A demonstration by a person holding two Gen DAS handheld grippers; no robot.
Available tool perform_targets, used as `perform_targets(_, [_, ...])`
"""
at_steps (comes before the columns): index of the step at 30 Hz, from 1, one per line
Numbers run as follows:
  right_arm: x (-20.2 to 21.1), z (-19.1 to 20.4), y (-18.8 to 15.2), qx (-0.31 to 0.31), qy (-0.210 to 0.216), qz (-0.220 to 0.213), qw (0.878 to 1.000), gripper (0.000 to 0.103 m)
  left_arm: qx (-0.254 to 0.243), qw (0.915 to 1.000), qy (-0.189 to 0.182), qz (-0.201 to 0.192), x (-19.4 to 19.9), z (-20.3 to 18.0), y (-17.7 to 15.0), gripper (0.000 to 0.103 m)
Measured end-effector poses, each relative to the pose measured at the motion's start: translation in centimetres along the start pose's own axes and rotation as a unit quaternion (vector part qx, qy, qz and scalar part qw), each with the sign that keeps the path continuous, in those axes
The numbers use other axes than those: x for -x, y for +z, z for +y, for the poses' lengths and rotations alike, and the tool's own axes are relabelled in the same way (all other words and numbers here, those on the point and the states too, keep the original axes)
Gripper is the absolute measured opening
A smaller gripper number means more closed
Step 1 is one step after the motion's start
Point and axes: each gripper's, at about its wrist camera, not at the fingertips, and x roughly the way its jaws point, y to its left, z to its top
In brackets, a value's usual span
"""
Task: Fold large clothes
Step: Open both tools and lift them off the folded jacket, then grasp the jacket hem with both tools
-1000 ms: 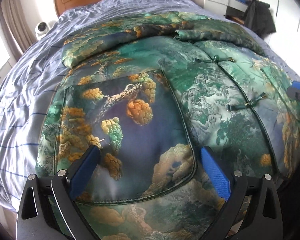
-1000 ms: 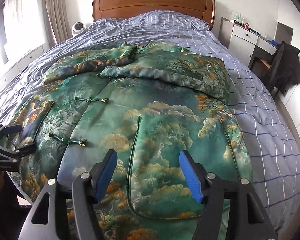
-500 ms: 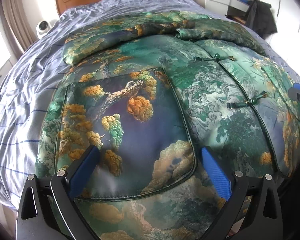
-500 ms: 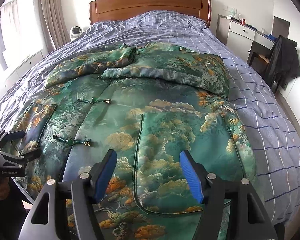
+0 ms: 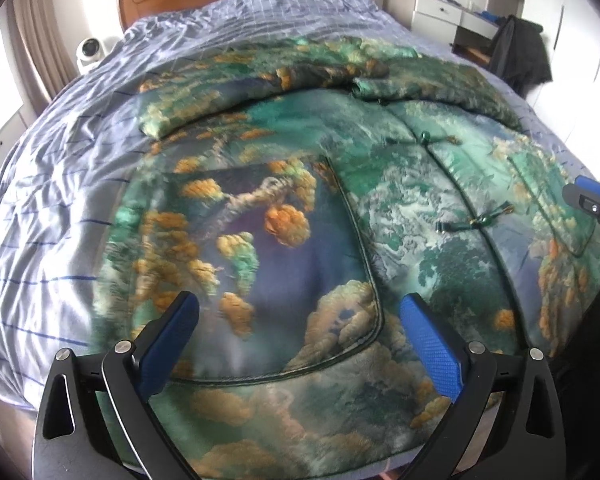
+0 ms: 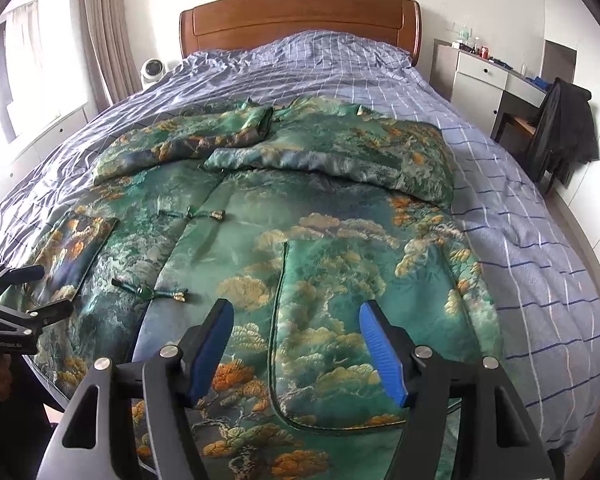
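Hovering over the brocade jacket, which lies flat, front up, on the bed, we note left hand-held gripper and right hand-held gripper both spread apart, gripping nothing.

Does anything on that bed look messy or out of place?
Nothing stands out. The green brocade jacket lies flat on the checked duvet, its sleeves folded across the chest and its knot buttons fastened. Both tongs hover open above the hem.
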Motion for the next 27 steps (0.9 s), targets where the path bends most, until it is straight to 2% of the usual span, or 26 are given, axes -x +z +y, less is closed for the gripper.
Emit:
perform_targets(3, [0.8,-1.3,0.9,-0.002,-0.014,-0.006,1.000,0.067,0.025,0.9995,-0.006,-0.019,2.1,2.5,0.3,0.101])
perform_targets(7, [3.0,-5.3,1.7,0.001,-0.071,-0.023,0.997,0.067,0.096,0.9951,-0.007,-0.021,3.9,8.7,-0.3,0.101])
perform_targets(10, [3.9,-9.3,1.0,-0.009,-0.098,-0.004,0.995,0.070,0.138,0.9904,0.000,-0.008,4.0,12.2,-1.2,0.101])
perform_targets(12, [3.9,-12.2,0.0,-0.028,-0.102,0.027,0.994,0.072,0.155,0.9878,-0.007,-0.002,4.0,13.3,-1.8,0.101])
perform_targets(15, [3.3,-15.3,-1.8,-0.068,-0.073,0.073,0.992,0.072,0.161,0.9861,-0.039,0.011,2.9,13.3,-2.4,0.101])
perform_targets(18, [2.5,-17.8,-3.8,-0.124,-0.025,0.107,0.986,0.072,0.152,0.9869,-0.042,0.034,1.0,12.9,-2.6,0.101])
perform_targets(19, [2.3,-18.0,-4.3,-0.134,-0.015,0.112,0.985,0.072,0.150,0.9869,-0.042,0.044,0.3,12.8,-2.6,0.101])
perform_targets(23, [0.8,-18.2,-5.4,-0.147,0.015,0.132,0.980,0.072,0.142,0.9848,-0.080,0.062,-1.3,12.3,-2.5,0.101])
perform_targets(27, [-0.8,-17.4,-5.6,-0.154,0.080,0.147,0.974,0.072,0.116,0.9860,-0.084,0.085,-3.0,11.2,-2.6,0.101])
